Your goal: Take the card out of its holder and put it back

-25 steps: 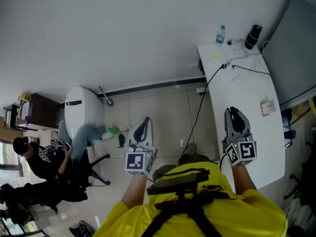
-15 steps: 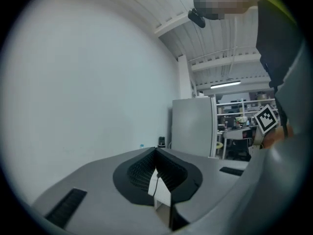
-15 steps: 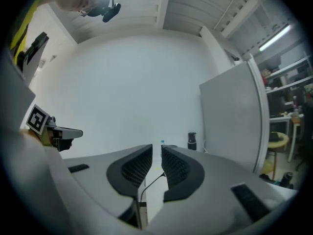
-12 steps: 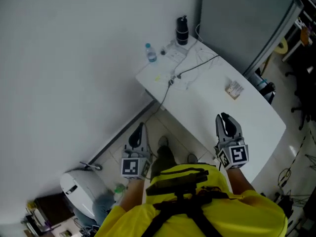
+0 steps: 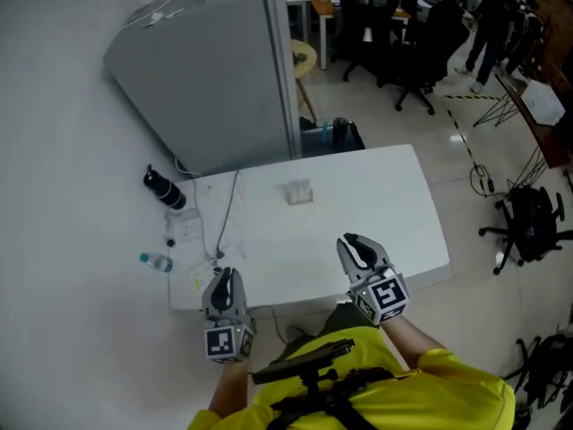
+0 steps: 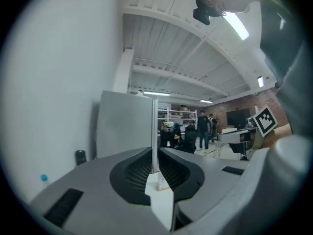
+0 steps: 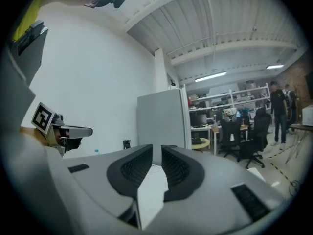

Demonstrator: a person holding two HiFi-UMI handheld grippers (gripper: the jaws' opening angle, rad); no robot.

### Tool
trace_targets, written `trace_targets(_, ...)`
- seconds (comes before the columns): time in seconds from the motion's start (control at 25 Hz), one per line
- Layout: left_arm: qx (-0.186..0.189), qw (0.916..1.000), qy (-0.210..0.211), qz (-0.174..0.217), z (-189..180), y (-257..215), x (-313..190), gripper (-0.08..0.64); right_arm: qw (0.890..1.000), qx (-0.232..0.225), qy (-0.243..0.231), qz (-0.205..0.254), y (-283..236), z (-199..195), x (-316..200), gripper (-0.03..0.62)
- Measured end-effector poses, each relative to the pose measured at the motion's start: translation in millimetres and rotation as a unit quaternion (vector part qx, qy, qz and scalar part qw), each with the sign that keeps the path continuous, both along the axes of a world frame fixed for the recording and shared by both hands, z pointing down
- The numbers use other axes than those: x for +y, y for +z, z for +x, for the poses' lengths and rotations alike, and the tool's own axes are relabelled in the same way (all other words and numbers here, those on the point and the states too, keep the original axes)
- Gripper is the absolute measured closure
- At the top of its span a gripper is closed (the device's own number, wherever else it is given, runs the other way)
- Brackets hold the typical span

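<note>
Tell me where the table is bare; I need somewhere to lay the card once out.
Bare: the table's right half, from the card holder to the right edge. Crowded: the left end, with black bottle, water bottle, papers and cable.

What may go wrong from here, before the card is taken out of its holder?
The small card holder sits mid-table, not yet reached by the right gripper; a one-sided pull may drag it along. A cable runs left of it, where the left gripper, its empty jaws just opening, might snag it.
</note>
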State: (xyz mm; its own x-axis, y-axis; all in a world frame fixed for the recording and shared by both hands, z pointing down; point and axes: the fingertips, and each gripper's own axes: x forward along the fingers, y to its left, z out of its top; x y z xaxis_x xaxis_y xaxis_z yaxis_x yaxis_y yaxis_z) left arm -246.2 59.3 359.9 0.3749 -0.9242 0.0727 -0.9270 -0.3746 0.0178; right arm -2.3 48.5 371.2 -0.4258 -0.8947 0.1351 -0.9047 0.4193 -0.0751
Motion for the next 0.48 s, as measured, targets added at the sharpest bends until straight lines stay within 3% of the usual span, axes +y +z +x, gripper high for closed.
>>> trace_targets(0.12, 0.005, 0.9981, 0.06, -0.01, 37.8, 4.3, -20.4, 0.518, 0.999, -0.004, 0.04, -0.006, 2.5, 20.9, 6.4, 0.529)
trace_targets(0.24, 0.014, 0.9937, 0.109, -0.024, 77.2, 11.5, -33.1, 0.433, 0.998, -0.006, 0.063, -0.013, 6.4, 43.7, 7.6, 0.528)
trace_targets(0.48, 0.028, 0.9892, 0.138, -0.038, 117.7, 25.0, -48.5, 0.426, 0.998, -0.017, 0.065, -0.02, 13.4, 68.4, -5.9, 0.528)
